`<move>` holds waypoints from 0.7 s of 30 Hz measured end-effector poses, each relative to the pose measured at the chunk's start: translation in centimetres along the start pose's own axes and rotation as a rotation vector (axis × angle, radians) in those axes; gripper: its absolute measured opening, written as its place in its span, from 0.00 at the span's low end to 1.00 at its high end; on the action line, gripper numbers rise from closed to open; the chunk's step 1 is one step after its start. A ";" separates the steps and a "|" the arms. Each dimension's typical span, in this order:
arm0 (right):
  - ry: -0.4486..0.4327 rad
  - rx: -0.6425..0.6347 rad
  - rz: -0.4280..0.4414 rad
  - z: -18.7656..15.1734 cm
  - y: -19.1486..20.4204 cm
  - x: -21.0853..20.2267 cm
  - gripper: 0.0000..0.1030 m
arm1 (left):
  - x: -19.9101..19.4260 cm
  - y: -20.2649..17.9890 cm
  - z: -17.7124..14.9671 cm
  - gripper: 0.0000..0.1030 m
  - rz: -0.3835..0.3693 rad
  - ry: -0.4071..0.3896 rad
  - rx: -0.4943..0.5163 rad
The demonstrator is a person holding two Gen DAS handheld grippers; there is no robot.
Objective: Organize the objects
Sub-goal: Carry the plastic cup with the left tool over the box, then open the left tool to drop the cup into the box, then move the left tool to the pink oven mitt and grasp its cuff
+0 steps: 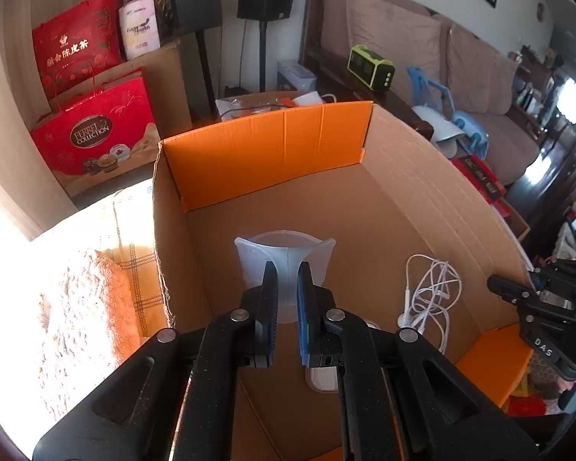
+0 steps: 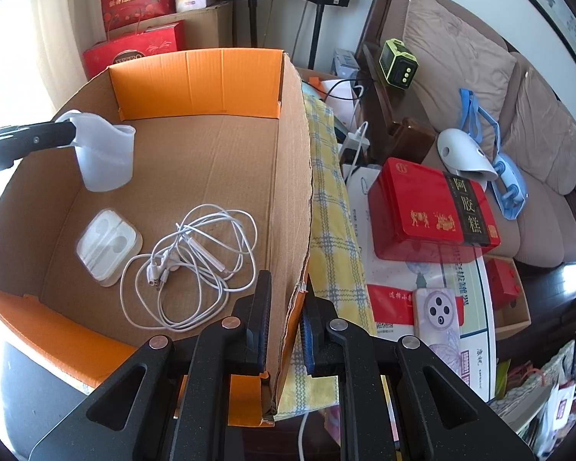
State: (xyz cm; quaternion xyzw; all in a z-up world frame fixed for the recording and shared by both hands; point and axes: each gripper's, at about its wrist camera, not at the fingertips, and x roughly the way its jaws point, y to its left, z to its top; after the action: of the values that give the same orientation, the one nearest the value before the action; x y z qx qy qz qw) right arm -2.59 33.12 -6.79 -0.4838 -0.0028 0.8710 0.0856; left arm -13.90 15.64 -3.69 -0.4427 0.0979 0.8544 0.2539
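Observation:
A translucent plastic cup point(image 1: 284, 257) hangs inside the open cardboard box point(image 1: 422, 192), above its floor. My left gripper point(image 1: 288, 272) is shut on the cup's wall, one finger inside the cup and one outside. From the right wrist view, the cup point(image 2: 103, 157) hangs at the box's left side from the left gripper point(image 2: 71, 132). On the box floor lie a tangled white earphone cable point(image 2: 196, 265) and a white earphone case point(image 2: 107, 246). My right gripper point(image 2: 287, 288) is shut on the box's right wall point(image 2: 292, 199) near its front corner.
A yellow checked cloth point(image 2: 326, 207) lies beside the box. To the right are a red tin point(image 2: 434, 211), a pale phone point(image 2: 437, 315), a green speaker point(image 2: 397, 63) and a sofa point(image 2: 460, 57). Red gift bags point(image 1: 92, 130) stand behind on the left.

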 end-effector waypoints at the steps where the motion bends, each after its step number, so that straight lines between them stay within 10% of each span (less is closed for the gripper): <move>1: 0.000 0.000 0.000 0.0 0.0 0.0 0.13 | 0.2 -0.1 -0.1 0.08 -0.001 0.003 0.004; 5: 0.001 -0.001 0.000 0.0 0.0 0.0 0.13 | 0.0 -0.5 -0.5 0.09 0.021 -0.004 0.024; 10: 0.002 -0.001 0.000 0.0 0.0 0.1 0.13 | -1.5 0.3 -0.6 0.51 -0.030 -0.048 -0.024; 21: 0.002 -0.002 -0.001 0.1 0.1 0.0 0.13 | -5.9 4.5 -0.5 0.61 -0.024 -0.111 -0.113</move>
State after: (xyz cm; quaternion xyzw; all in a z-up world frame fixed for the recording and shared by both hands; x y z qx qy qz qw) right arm -2.68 33.08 -6.80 -0.4848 -0.0039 0.8704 0.0855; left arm -13.07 9.61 0.48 -0.4096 0.0299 0.8786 0.2435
